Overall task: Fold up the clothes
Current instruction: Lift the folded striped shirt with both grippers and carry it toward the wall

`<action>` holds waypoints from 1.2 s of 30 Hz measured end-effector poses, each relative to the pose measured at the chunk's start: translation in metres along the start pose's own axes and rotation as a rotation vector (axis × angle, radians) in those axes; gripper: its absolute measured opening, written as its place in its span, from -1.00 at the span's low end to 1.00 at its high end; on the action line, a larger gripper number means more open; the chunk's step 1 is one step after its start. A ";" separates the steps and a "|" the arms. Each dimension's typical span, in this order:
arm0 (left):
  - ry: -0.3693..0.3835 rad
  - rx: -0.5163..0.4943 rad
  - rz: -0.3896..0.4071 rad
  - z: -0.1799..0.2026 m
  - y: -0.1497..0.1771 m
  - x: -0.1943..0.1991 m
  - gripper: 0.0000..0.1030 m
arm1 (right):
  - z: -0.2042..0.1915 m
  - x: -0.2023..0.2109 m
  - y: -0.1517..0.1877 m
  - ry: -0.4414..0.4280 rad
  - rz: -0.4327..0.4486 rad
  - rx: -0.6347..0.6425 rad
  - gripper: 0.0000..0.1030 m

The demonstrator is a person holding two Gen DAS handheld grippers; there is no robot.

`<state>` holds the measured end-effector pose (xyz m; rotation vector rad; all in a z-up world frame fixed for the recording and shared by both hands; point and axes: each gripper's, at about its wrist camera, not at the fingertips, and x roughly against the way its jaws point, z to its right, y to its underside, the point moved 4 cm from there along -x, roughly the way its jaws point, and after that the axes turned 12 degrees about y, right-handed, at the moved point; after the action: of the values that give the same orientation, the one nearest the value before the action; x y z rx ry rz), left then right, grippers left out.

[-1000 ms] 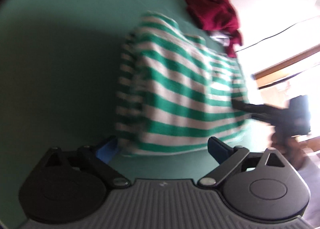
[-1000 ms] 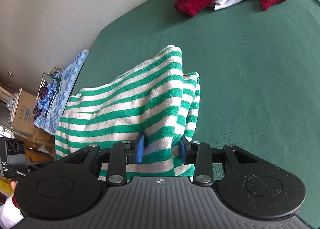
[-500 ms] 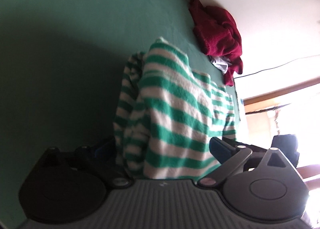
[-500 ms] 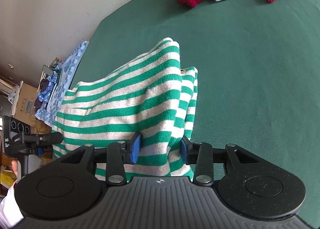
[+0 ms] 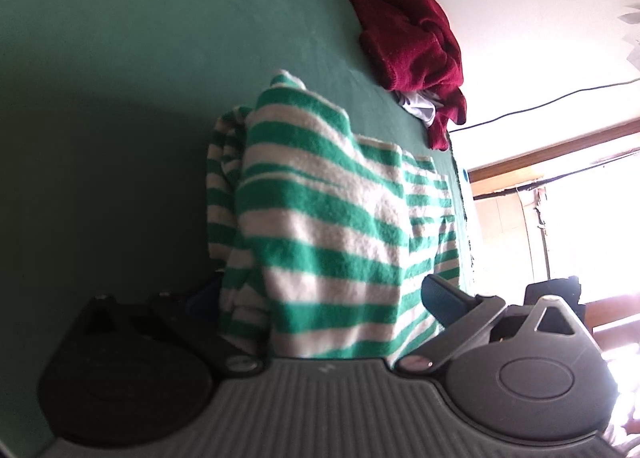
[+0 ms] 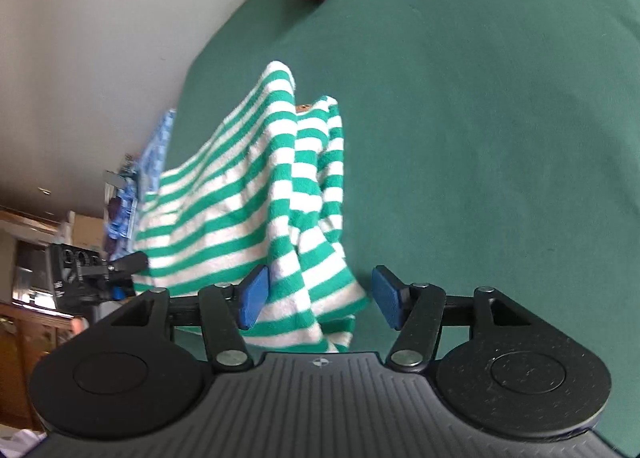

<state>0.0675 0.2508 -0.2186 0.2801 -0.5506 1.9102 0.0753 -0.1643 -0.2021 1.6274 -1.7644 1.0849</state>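
A green-and-white striped garment lies bunched in a raised fold on the green table cover. My left gripper is wide open and the garment's near edge lies between its fingers. The left finger is hidden in shadow behind the cloth. In the right wrist view the same garment drapes down between the blue pads of my right gripper. Its jaws are opening. The right pad stands clear of the cloth. The left gripper shows at the garment's far left edge.
A crumpled dark red garment with a white cloth under it lies at the far end of the table by the wall. The green cover stretches out bare to the right of the striped garment. Blue patterned fabric lies at the table's left edge.
My right gripper's jaws have spread and let go of the striped fold they pinched. My left gripper has moved in, and the garment's edge now lies between its open fingers.
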 end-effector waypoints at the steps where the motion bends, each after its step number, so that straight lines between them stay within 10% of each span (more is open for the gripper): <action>1: 0.000 -0.005 -0.007 0.002 -0.002 -0.006 0.96 | -0.003 -0.004 -0.001 -0.027 -0.006 -0.001 0.17; 12: -0.031 -0.079 -0.015 0.016 -0.007 -0.023 0.91 | -0.025 -0.039 -0.027 -0.163 -0.080 -0.002 -0.19; 14: -0.099 -0.131 -0.012 0.022 -0.006 -0.025 0.44 | -0.031 -0.033 -0.025 -0.137 -0.057 0.026 -0.36; 21: -0.168 -0.230 0.000 0.045 -0.018 -0.023 0.06 | -0.052 -0.009 -0.028 -0.109 0.026 0.072 -0.46; 36: -0.332 -0.450 0.081 0.131 -0.122 0.041 0.02 | -0.155 0.031 -0.123 -0.134 0.127 0.192 -0.47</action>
<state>0.1552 0.2572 -0.0575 0.2840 -1.2070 1.7672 0.1668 -0.0512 -0.0640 1.7569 -1.9224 1.2632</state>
